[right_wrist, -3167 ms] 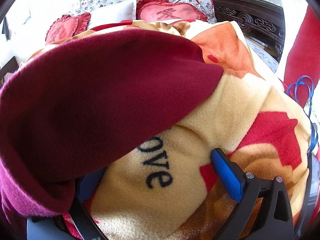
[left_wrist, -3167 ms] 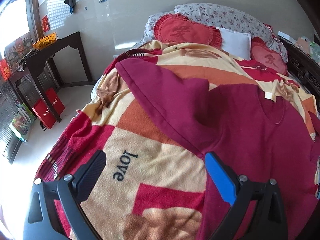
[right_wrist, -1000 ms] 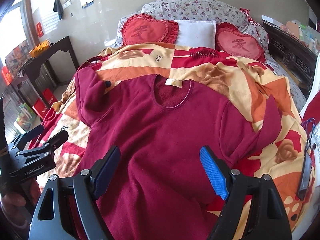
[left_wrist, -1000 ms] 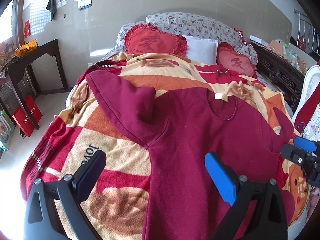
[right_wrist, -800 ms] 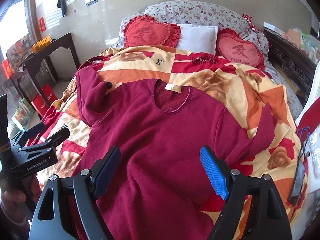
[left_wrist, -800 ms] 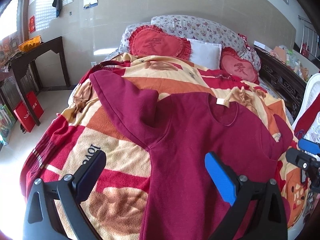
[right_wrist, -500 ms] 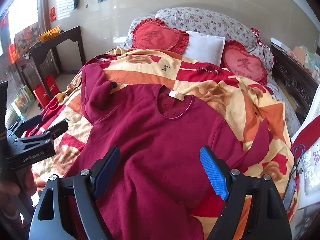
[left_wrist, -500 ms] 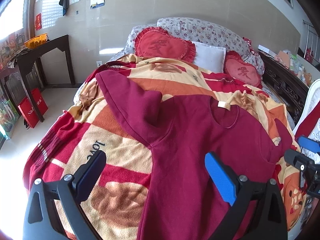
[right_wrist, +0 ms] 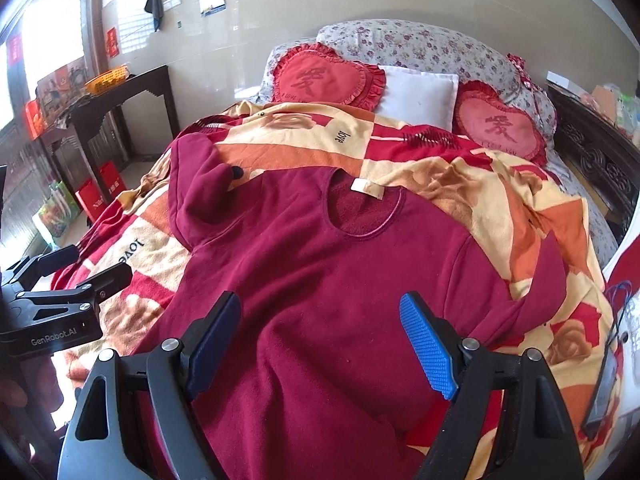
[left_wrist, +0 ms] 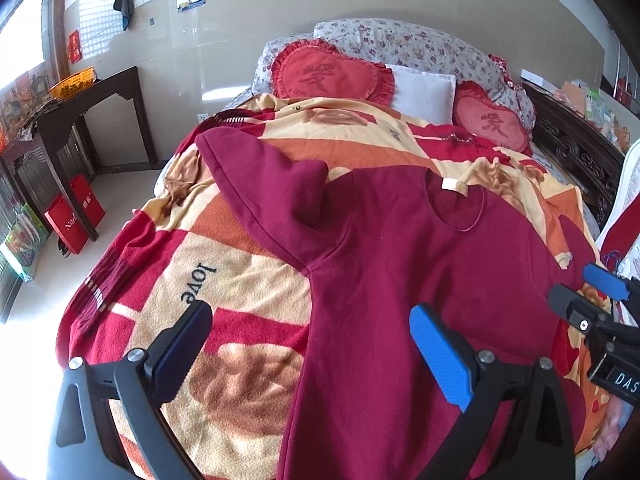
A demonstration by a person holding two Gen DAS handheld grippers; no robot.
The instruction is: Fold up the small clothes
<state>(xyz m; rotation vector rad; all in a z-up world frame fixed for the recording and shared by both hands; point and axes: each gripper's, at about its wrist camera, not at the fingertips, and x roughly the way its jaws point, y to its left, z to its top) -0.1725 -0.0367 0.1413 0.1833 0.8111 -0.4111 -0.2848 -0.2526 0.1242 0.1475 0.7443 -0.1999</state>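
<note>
- Left gripper (left_wrist: 310,338): fingers (left_wrist: 438,356) spread wide, nothing btwn them, touching nothing; held above the blanket (left_wrist: 224,264) and the sweater's left edge.
- Right gripper (right_wrist: 322,334): fingers (right_wrist: 426,340) also spread wide, empty, held over the sweater's lower body w/o contact.
- Maroon sweater (right_wrist: 320,272): lies flat, front up, on the blanket on the bed; neck w/ white tag toward the pillows (right_wrist: 418,94); left sleeve bent up, right sleeve tucked by its side.

Bright daylight pours from the window at far left (right_wrist: 48,36), blowing out the pale floor (left_wrist: 24,344) and glaring off the glossy beige wall (left_wrist: 224,90) (fisheye edges bend, corners black).
</note>
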